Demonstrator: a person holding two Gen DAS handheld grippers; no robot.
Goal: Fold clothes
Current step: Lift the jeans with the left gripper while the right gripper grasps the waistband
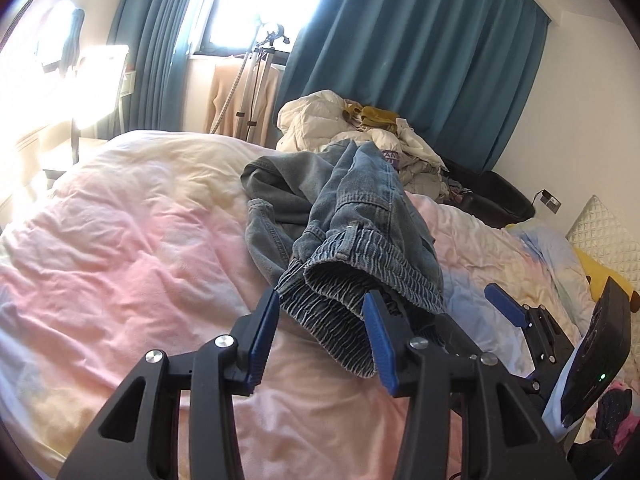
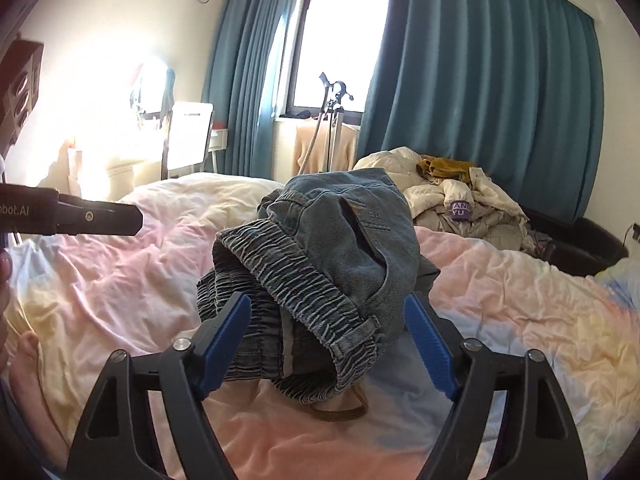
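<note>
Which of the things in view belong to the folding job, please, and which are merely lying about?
For the job: crumpled blue denim jeans; left gripper; right gripper, both open.

Lying about: heap of cream clothes; teal curtains; pastel duvet.

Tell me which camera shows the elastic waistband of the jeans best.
The right wrist view: the waistband of the jeans faces the camera, opening visible, between the open right gripper. The left wrist view shows only one bunched end of it between the open left gripper.
</note>
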